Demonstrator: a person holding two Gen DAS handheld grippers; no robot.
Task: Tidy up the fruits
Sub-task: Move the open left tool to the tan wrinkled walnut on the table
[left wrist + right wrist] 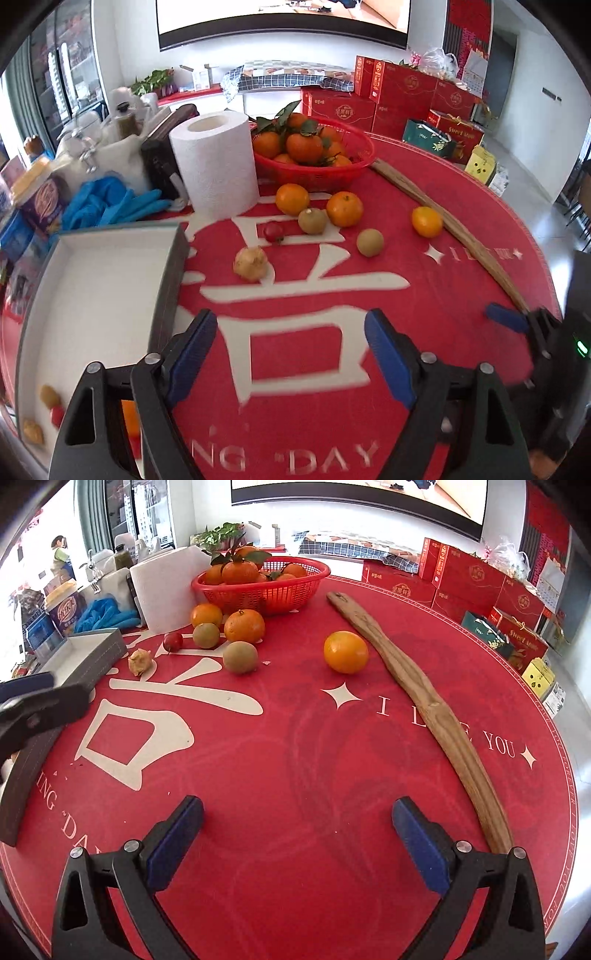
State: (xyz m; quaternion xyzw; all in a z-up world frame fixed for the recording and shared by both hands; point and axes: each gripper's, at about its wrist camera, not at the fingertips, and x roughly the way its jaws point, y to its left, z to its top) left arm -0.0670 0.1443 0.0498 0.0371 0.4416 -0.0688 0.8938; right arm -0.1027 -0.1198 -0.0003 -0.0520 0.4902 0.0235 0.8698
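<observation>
Red table (461, 295), boxed fruit (50, 397) left-view only

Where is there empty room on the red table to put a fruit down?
Free: the red cloth between the gray box and the long wooden stick. Crowded: near the red basket, where oranges, kiwis and a paper roll cluster.
</observation>
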